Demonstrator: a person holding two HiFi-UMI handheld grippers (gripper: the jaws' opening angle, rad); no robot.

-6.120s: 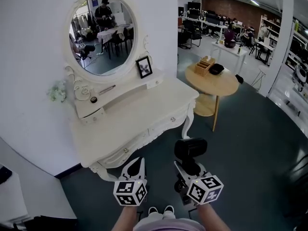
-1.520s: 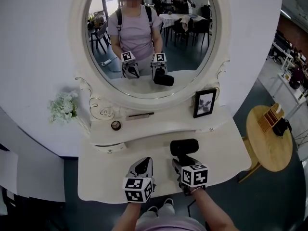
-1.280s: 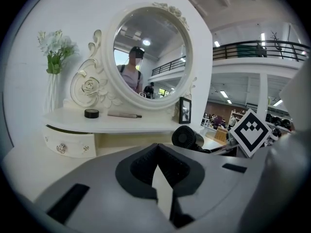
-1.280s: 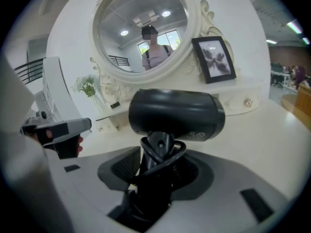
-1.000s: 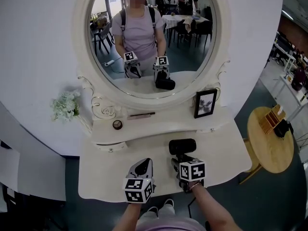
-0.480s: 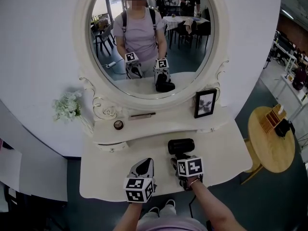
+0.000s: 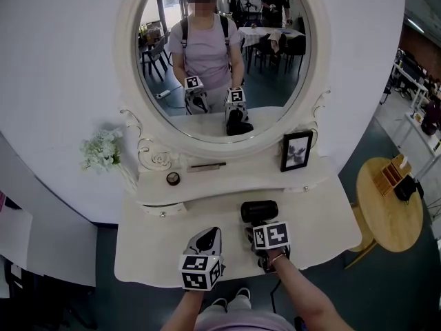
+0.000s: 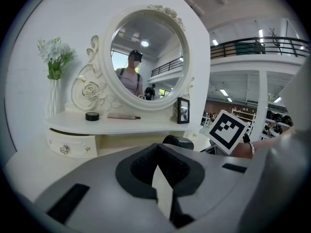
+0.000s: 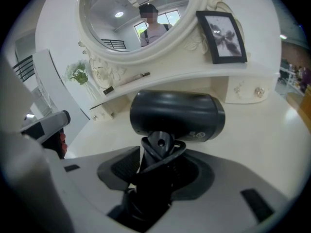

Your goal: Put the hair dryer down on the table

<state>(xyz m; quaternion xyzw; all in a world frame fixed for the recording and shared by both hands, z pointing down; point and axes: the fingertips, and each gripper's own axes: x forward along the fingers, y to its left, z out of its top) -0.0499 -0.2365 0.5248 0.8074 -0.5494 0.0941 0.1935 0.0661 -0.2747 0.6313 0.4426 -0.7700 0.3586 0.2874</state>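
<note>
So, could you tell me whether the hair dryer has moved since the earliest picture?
Yes. The hair dryer was over the floor, short of the dressing table; now it is forward, over that table's top.

The hair dryer [image 9: 177, 115] handle (cord-wrapped) hides inside the right gripper [image 9: 155, 173].

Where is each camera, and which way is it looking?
Head view: on the person's head, looking down at the dressing table and mirror; forearms, left gripper and right gripper show.
Left gripper view: rides that gripper, facing the mirror past its shut jaws.
Right gripper view: rides that gripper, facing the hair dryer in its jaws.
All share the picture frame.
</note>
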